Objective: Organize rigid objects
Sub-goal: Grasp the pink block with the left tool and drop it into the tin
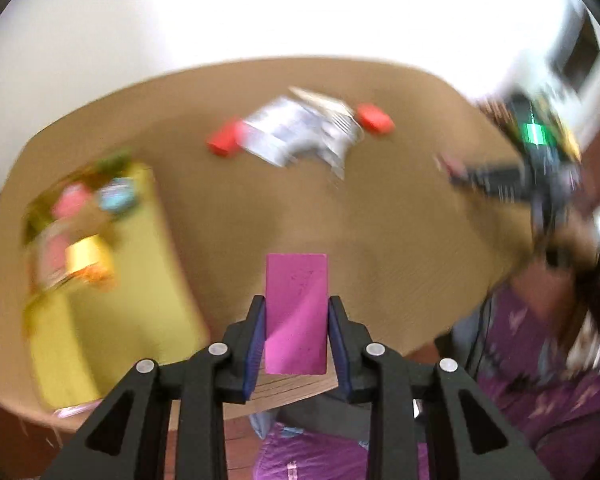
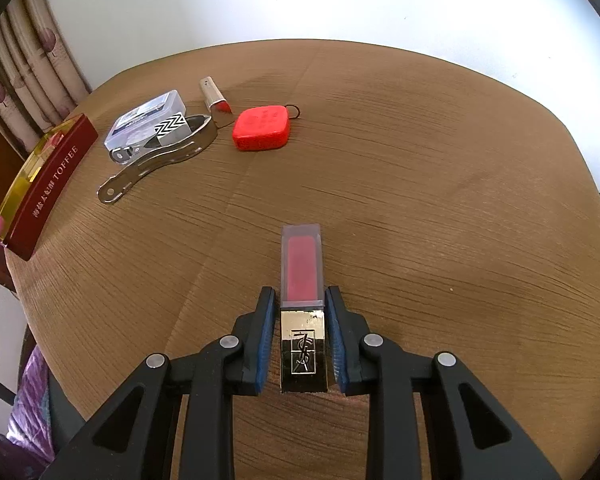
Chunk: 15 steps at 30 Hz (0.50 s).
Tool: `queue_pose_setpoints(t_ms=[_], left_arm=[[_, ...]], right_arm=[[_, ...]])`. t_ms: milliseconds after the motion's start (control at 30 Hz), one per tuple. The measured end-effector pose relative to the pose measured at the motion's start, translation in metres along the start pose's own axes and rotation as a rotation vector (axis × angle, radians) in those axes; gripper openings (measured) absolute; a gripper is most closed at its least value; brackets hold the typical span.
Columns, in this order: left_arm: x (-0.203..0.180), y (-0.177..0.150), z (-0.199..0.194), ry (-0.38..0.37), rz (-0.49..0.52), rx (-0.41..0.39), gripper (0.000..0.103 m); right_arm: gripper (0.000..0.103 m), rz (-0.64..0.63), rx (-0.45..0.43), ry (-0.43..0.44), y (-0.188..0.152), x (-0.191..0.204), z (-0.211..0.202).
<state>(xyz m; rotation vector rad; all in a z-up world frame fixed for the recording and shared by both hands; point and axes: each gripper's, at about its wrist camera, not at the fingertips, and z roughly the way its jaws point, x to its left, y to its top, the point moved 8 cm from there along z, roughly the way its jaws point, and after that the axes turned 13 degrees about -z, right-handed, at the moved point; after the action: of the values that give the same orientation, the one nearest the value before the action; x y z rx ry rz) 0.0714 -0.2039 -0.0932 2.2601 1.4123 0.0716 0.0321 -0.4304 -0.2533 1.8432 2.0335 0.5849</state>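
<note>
Left hand-held gripper (image 1: 296,312) clenched on a pink block (image 1: 296,312), blue pads pressing both sides, block sticking up past the fingertips above the near edge of the worktop (image 1: 400,232). Left wrist view heavily blurred. Yellow tray (image 1: 112,300) at left on the worktop, holding small items at its far end: something pink, something blue, something gold; too smeared to name. Far centre, a blurred clear box with red things on either side. The other hand-held gripper shows at far right of that view, blurred.

Right hand-held gripper (image 2: 300,336) grasping a lipstick (image 2: 302,304) by its gold cap, pads on both sides; the clear part with red inside points away, low over the worktop (image 2: 440,200). Whether it touches the surface, cannot tell.

Right wrist view, far left cluster: clear box (image 2: 144,120) with a zigzag label, metal clip (image 2: 160,156) lying just near of it and touching it, silver tube (image 2: 216,98) with red end, red case (image 2: 262,128) with a ring, just right of the tube. Red tin (image 2: 48,188) marked TOFFEE stands at the left edge. Curtain (image 2: 24,60) behind, white wall beyond.
</note>
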Motion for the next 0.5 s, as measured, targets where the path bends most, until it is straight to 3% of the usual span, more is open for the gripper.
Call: queue_pose_setpoints(t_ms=[100, 233, 400, 500], left_arm=[[0.055, 0.011, -0.019, 0.123, -0.104, -0.039, 0.030], [0.132, 0.015, -0.007, 0.265, -0.237, 0.019, 0.030], [0.168, 0.021, 0.019, 0.382, -0.286, 0.045, 0.031], [0.170, 0.023, 0.028, 0.404, -0.287, 0.047, 0.031]], right_arm=[[0.023, 0.009, -0.001, 0.001, 0.000, -0.001, 0.000], [0.023, 0.028, -0.009, 0.008, 0.000, -0.004, 0.001], [0.021, 0.060, -0.010, 0.029, -0.001, -0.008, -0.001], [0.021, 0.060, 0.000, 0.034, -0.001, -0.009, -0.001]])
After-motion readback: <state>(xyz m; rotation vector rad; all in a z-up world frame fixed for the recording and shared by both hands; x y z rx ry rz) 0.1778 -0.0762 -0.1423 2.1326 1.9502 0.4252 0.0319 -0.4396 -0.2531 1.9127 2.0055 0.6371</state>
